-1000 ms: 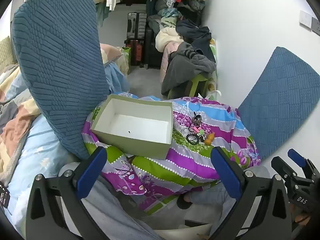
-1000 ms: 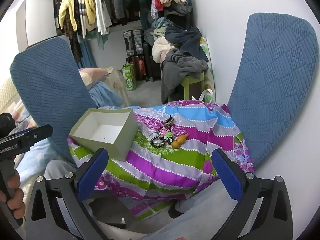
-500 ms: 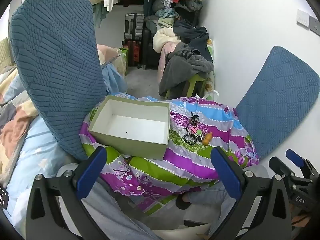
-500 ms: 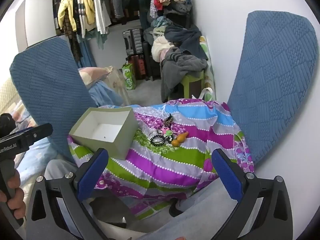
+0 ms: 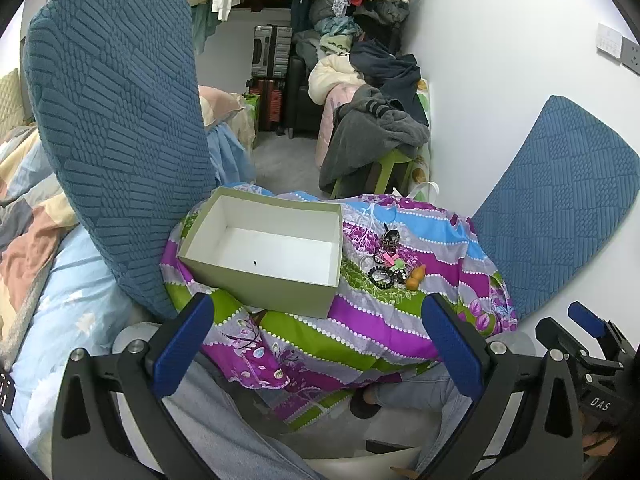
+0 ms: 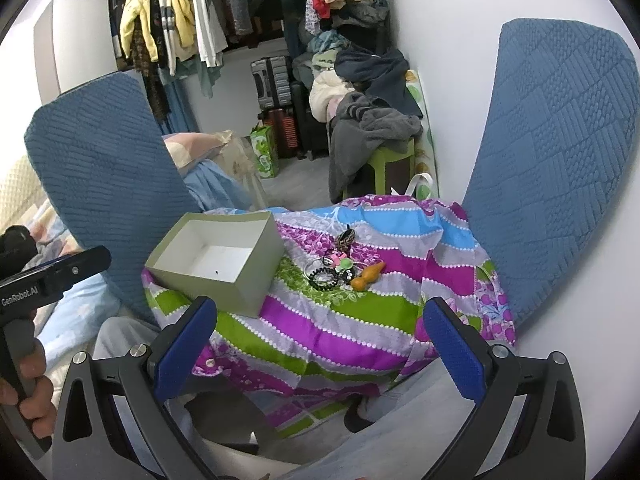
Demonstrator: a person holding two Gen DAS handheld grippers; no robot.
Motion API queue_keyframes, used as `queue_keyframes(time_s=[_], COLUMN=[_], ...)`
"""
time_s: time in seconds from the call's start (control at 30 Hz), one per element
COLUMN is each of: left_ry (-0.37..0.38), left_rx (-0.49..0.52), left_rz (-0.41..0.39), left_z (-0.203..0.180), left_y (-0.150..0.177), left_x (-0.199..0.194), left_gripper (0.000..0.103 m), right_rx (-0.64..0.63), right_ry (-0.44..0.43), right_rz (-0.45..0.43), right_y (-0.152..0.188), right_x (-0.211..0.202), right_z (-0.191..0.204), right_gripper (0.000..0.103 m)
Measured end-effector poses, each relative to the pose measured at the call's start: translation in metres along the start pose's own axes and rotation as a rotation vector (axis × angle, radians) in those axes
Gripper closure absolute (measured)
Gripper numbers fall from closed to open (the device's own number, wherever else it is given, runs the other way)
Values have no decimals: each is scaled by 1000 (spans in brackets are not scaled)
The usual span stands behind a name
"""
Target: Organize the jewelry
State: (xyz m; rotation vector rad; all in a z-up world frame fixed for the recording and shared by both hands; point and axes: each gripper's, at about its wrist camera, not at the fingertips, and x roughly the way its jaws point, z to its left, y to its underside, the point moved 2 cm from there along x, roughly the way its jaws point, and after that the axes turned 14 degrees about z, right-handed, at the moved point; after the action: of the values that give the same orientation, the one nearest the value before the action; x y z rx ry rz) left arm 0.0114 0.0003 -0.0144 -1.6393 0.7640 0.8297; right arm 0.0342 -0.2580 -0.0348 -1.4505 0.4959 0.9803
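A small pile of jewelry lies on a striped purple, green and blue cloth: black coiled bands, a pink and green piece, a dark patterned piece and an orange gourd-shaped charm. An open olive box with a white inside stands just left of the pile. My left gripper and my right gripper are both open and hold nothing, well short of the cloth.
Two blue quilted cushions flank the cloth. A green stool under grey clothes, suitcases and hanging clothes stand behind. A white wall is at right, bedding at left. A hand holds the other gripper.
Both views have shifted slightly, with the box and jewelry a little higher in the left wrist view. Both grippers stay open and empty.
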Motion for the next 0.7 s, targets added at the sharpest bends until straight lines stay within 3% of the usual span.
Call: queue_keyframes(time_s=[0.7], left_ry=[13], left_rx=[1], left_rz=[-3], left_z=[-2], left_y=[2], left_x=[3], left_gripper=[0], right_rx=[34], right_ry=[29], right_rz=[-9], right_y=[3], right_x=[-2], right_z=[-10], right_gripper=[2])
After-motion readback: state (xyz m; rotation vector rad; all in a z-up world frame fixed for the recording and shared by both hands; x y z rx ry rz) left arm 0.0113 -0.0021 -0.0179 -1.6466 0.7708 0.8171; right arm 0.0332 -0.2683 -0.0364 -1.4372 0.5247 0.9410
